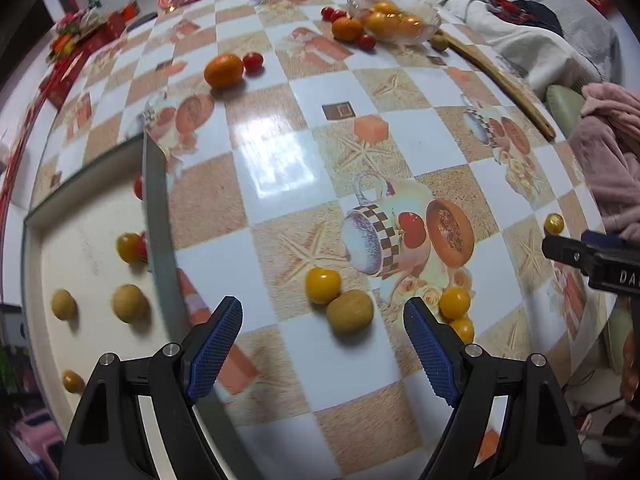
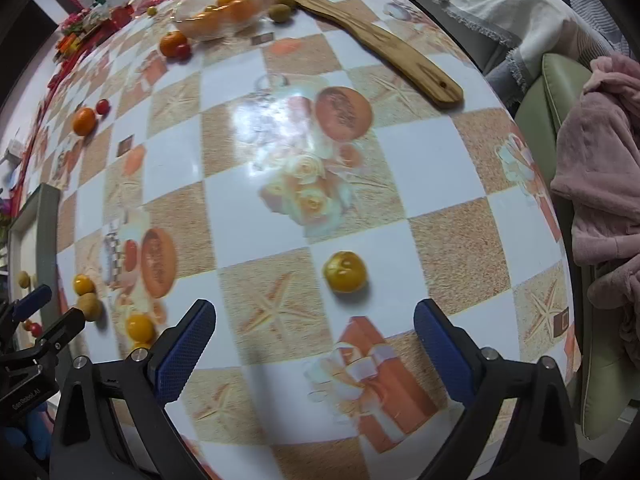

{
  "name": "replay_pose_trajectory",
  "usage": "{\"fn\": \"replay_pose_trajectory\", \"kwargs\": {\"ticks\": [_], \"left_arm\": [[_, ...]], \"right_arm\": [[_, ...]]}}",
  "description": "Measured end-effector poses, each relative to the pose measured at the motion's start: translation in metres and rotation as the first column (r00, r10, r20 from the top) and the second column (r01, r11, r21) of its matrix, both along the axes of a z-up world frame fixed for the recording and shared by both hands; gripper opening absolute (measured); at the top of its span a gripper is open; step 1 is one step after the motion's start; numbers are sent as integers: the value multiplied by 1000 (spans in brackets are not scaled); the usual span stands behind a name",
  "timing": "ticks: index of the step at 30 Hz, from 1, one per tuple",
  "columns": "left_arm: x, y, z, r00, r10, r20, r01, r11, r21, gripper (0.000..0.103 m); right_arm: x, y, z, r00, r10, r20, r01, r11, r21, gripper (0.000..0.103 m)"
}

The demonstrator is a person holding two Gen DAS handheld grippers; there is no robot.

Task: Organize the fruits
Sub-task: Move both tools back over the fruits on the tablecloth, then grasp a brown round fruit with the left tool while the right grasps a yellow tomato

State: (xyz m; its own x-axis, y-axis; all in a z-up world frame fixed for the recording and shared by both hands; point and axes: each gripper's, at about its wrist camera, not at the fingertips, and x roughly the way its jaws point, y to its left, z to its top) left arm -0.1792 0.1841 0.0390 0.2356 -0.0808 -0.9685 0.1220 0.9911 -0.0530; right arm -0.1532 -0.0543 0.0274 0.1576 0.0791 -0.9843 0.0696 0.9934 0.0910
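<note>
My left gripper (image 1: 322,320) hangs open above the patterned table, nothing between its blue pads. Just ahead of it lie a yellow tomato (image 1: 323,285) touching a tan round fruit (image 1: 349,312). Two more yellow tomatoes (image 1: 454,302) sit by the right finger. My right gripper (image 2: 314,322) is open too, with a single yellow tomato (image 2: 345,271) just ahead of its gap. A white tray (image 1: 92,216) at the left holds tan fruits (image 1: 129,303), a yellow tomato (image 1: 129,247) and red ones. A glass bowl (image 1: 404,20) of orange fruit stands at the far end.
An orange (image 1: 223,70) and a red tomato (image 1: 253,61) lie mid-table; more sit by the bowl. A wooden spatula (image 2: 376,44) lies along the right edge. Pink and white cloths (image 2: 600,168) hang off the right side. Red packets (image 1: 80,40) crowd the far left.
</note>
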Motion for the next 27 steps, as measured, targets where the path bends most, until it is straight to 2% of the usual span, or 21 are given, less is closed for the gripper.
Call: {"fn": "replay_pose_trajectory", "kwargs": {"ticks": [2, 6, 8, 10, 13, 15, 17, 19, 21, 22, 27], "left_arm": [[2, -1, -5, 999, 34, -11, -34, 999, -3, 84], [1, -3, -13, 997, 76, -26, -76, 997, 2, 84], [1, -6, -18, 996, 85, -33, -84, 996, 9, 84], [1, -8, -20, 995, 92, -38, -92, 996, 16, 84], [2, -10, -21, 994, 106, -37, -105, 994, 14, 83], [2, -11, -23, 993, 113, -45, -112, 993, 22, 65], [1, -12, -24, 993, 111, -49, -110, 994, 26, 63], [1, -11, -23, 993, 109, -40, -108, 993, 38, 53], [1, -8, -20, 993, 113, -32, -113, 993, 28, 33], [0, -6, -20, 993, 115, -35, -115, 993, 17, 29], [2, 11, -14, 993, 114, -44, -115, 993, -25, 29]], "right_arm": [[2, -5, -4, 1000, -5, 7, 5, 1000, 0, 95], [10, -7, -14, 1000, -5, 7, 5, 1000, 3, 75], [13, -5, -16, 1000, 12, 21, -12, 1000, -17, 74], [15, -1, -14, 999, 43, 31, -42, 998, -37, 65], [18, 5, -11, 996, 80, 39, -77, 995, -66, 45], [19, 4, -9, 995, 90, 41, -88, 994, -61, 26], [20, 2, -8, 995, 87, 39, -85, 995, -48, 23], [20, 0, -8, 996, 84, 39, -82, 996, -33, 23], [19, -2, -6, 996, 82, 38, -82, 997, -10, 23], [20, -7, -5, 996, 80, 38, -81, 997, 7, 23], [14, -9, 4, 996, 79, 45, -82, 994, 68, 23]]}}
